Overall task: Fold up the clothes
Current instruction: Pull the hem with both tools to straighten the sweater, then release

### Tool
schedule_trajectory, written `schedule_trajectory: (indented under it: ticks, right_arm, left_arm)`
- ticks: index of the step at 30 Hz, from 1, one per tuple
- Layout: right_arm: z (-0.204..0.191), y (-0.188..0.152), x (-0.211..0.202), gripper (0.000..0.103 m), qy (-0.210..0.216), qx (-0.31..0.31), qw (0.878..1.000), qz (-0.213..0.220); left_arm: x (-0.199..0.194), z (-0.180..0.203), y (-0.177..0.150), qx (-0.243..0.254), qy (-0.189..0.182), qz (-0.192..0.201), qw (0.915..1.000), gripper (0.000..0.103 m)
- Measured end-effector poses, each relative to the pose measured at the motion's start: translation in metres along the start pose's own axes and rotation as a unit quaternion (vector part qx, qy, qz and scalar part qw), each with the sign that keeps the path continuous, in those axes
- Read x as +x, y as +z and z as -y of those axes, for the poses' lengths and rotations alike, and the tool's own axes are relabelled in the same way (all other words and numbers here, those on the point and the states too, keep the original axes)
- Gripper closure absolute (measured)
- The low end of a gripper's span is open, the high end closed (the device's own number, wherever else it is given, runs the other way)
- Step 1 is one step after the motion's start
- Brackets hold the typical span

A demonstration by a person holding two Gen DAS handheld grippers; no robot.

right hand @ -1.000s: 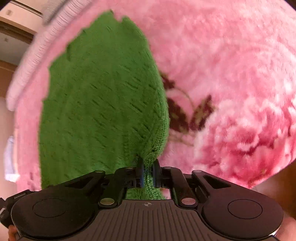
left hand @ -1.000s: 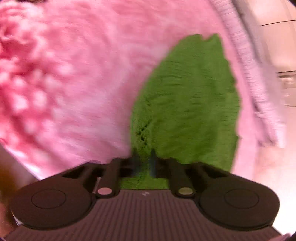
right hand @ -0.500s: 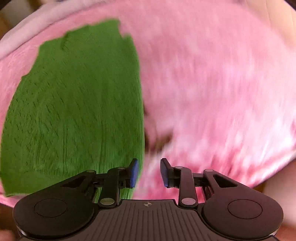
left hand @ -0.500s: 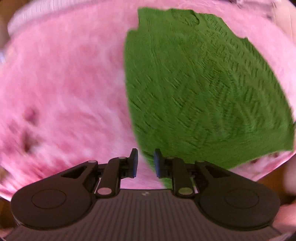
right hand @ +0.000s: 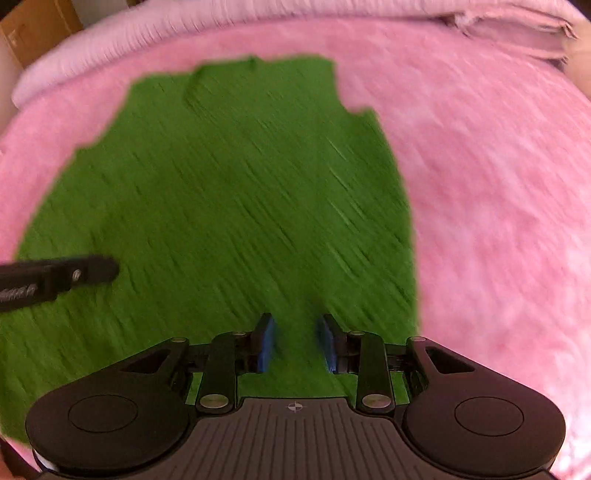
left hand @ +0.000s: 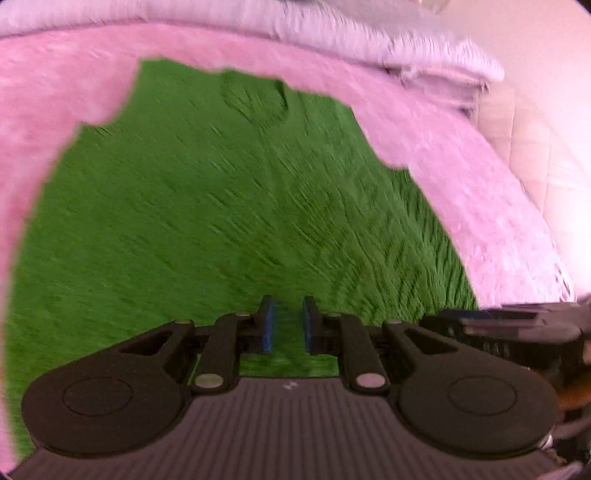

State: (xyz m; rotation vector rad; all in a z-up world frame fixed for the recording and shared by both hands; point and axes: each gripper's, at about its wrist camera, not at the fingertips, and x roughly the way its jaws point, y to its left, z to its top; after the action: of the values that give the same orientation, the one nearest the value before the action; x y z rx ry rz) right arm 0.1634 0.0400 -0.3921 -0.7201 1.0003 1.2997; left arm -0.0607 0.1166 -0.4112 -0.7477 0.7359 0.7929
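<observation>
A green knitted top lies spread flat on a pink fluffy blanket, its neckline at the far edge. My left gripper hovers over the near hem. Its jaws stand slightly apart and are closing, with nothing pinched between them. In the right wrist view the same top fills the middle. My right gripper is open over the hem near the top's right side and holds nothing. Each gripper shows in the other's view: the right gripper at the right edge, the left gripper at the left edge.
The pink blanket stretches wide to the right of the top. A pale lilac textured cover lies bunched along the far edge. A brown cardboard box stands at the back left. A pale quilted surface is at the far right.
Both grippers were shut on the green top's edges and have let go. The top now lies flat, and both grippers have rolled and swung inward over its near hem.
</observation>
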Motion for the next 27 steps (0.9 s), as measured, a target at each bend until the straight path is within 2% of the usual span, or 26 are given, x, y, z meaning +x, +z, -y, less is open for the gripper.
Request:
schedule_trajectory:
  ticks: [3,5,7,10,12,15,16,19,21,24,27]
  right_arm:
    - [0.015,-0.022,-0.018,0.073,0.005,-0.002,1.000,-0.015]
    - [0.018,-0.035,-0.030,0.073,-0.005,-0.004,0.999,-0.034]
    - [0.015,-0.039,-0.035,0.073,-0.018,-0.004,0.998,-0.055]
    - [0.003,-0.026,-0.038,0.073,-0.025,-0.018,0.998,-0.046]
    - [-0.008,-0.014,-0.040,0.073,0.007,-0.029,1.000,-0.005]
    - [-0.030,-0.002,-0.031,0.073,0.050,-0.057,0.997,0.026]
    - [-0.037,0.002,-0.027,0.073,0.064,-0.067,0.995,0.036]
    - [-0.055,-0.001,-0.008,0.073,0.073,-0.096,0.992,0.022]
    - [-0.054,-0.016,-0.002,0.073,0.054,-0.102,0.993,-0.002]
    - [-0.035,-0.046,-0.021,0.073,0.035,-0.077,0.996,-0.031]
    - [-0.022,-0.061,-0.039,0.073,0.030,-0.050,0.997,-0.057]
  left_arm:
    - [0.002,0.021,-0.023,0.063,0.016,-0.014,0.9978,0.092]
    - [-0.010,0.028,-0.041,0.089,0.020,-0.021,0.9956,0.092]
    - [-0.024,0.027,-0.051,0.088,0.013,-0.041,0.9952,0.092]
    - [-0.047,0.023,-0.059,0.077,0.007,-0.054,0.9955,0.093]
    - [-0.059,0.013,-0.053,0.055,0.019,-0.039,0.9975,0.093]
    - [-0.076,-0.010,-0.045,0.007,0.057,-0.001,0.9984,0.093]
    - [-0.077,-0.018,-0.046,0.001,0.070,-0.001,0.9975,0.093]
    - [-0.071,-0.033,-0.059,0.001,0.102,-0.029,0.9943,0.093]
    - [-0.077,-0.031,-0.081,0.020,0.111,-0.037,0.9929,0.093]
    - [-0.092,-0.024,-0.108,0.044,0.118,-0.063,0.9901,0.093]
    - [-0.104,-0.024,-0.115,0.027,0.112,-0.092,0.9891,0.093]
